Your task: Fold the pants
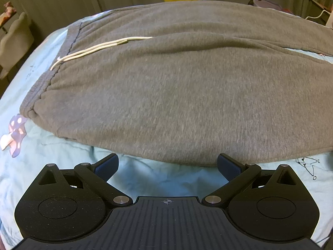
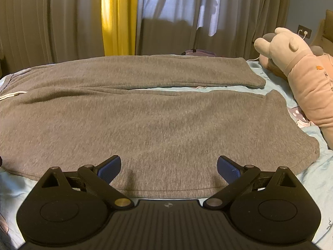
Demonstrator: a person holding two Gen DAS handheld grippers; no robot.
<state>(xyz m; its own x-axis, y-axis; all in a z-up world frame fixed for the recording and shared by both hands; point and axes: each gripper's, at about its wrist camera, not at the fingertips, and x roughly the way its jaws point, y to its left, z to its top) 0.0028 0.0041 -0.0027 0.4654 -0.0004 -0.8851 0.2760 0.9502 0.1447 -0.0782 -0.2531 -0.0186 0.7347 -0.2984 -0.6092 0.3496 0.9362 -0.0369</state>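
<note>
Grey sweatpants [image 1: 166, 95] lie flat on a light blue bed sheet [image 1: 52, 145], waistband [image 1: 37, 89] at the left with a white drawstring [image 1: 93, 49]. The right wrist view shows both legs [image 2: 156, 120] stretching right, the far leg [image 2: 166, 73] apart from the near one, cuffs at the right. My left gripper [image 1: 167, 166] is open, just short of the pants' near edge by the waist. My right gripper [image 2: 168, 167] is open and empty over the near leg's lower edge.
A pink and beige plush toy [image 2: 301, 77] lies on the bed right of the cuffs. Curtains [image 2: 62, 20] with a yellow strip [image 2: 118, 16] hang behind the bed. A pale chair [image 1: 14, 41] stands off the bed's left side.
</note>
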